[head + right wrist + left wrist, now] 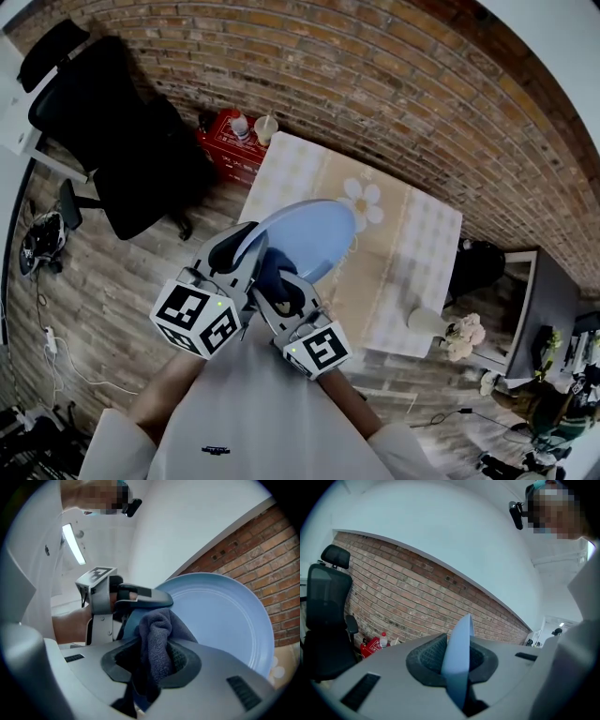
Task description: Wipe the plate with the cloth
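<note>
Plate: we hold the pale blue plate (314,234) tilted in the air over the near left part of the table (412,253); it does not rest on anything.
Left claw: the left claw (236,251) is clamped on the plate's near rim, and the left gripper view shows the rim edge-on between the pads.
Right claw: the right claw (281,281) is closed on a bunch of the dark blue cloth (157,639), which appears to lie against the plate's face just beside the left claw.
Step, as we judge it: we are wiping, with the cloth working the near part of the face.
Risk, plate slipping: only a thin pinch on the rim carries the plate, so a hard push from the cloth could lever it out of the pads.
Risk, where it lands: the plate hangs near the table's near left edge, so a slip could send it to the table or down to the wooden floor (122,309).
Risk, cloth: the bunch could drag out of its grip, leaving bare pads to scrape the plate.
Risk, claws: the two claws work close together, so a wide stroke could knock one into the other.
</note>
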Motion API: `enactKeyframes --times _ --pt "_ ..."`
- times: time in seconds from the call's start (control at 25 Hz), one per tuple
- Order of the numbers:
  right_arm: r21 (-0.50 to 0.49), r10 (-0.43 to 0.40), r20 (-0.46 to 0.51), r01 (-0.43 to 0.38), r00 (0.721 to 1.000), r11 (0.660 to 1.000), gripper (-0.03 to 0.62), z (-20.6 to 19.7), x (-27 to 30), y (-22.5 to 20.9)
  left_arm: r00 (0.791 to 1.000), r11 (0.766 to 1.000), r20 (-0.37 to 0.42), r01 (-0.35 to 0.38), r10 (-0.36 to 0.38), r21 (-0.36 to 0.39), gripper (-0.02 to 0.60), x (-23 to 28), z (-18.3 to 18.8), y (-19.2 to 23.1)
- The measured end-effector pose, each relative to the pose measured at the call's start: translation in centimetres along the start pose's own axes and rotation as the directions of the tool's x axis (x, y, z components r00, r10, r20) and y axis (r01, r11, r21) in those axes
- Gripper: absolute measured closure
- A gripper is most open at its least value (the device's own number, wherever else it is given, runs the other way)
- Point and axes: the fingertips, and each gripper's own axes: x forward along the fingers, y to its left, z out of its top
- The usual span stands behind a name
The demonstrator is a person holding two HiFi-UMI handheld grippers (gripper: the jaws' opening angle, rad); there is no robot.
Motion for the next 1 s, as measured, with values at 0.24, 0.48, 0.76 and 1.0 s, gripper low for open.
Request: enactKeyframes --times 0.24,0.48,0.76,1.0 --pt "0.003 -0.078 0.082 0.078 0.994 0.997 0.479 2.0 -0.4 -1.8 1.0 1.0 -0.022 0.008 -0.008 -0.008 0.534 -0.2 -0.9 -0.3" --pt "-0.014 -0.097 0.097 0.099 0.99 0.995 0.479 3.1 -1.1 -3.0 0.999 1.0 -0.045 0.02 -0.02 0.004 0.534 -0.1 -1.5 -1.1" --pt "-0.001 -0.135 0.123 0.136 0.983 0.991 0.478 3.4 -2.3 -4.8 0.997 0.999 -0.064 0.043 -0.041 0.024 0.534 0.4 -2.0 -1.9" --pt "0.019 -0.181 0.143 0.18 0.973 0.983 0.477 3.8 -3.6 -6.6 0.995 0.998 -0.084 0.051 -0.048 0.032 0.534 0.5 -2.4 -2.5"
